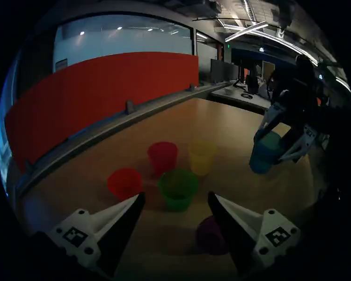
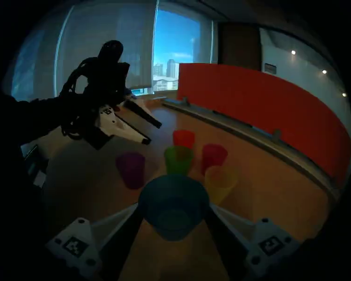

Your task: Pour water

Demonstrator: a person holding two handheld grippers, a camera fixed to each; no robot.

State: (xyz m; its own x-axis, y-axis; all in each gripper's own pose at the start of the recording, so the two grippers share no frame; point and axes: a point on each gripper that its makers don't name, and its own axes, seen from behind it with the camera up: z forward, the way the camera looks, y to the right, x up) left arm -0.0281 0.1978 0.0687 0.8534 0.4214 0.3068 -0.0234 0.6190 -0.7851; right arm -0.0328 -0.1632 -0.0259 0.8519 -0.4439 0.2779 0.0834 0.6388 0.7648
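Snugly in the grip of the right tool (image 2: 173, 208), blue cup (image 2: 173, 218); left tool (image 1: 175, 195) agape.

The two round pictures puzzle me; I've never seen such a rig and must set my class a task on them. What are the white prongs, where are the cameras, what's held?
A person holds a white two-finger gripper in each hand, each carrying a fisheye camera. The left gripper view looks along the left gripper, open and empty. The right gripper view looks along the right gripper, clamped on a blue cup. On the wooden table stand a green cup, yellow cup, red cup, orange-red cup and purple cup.
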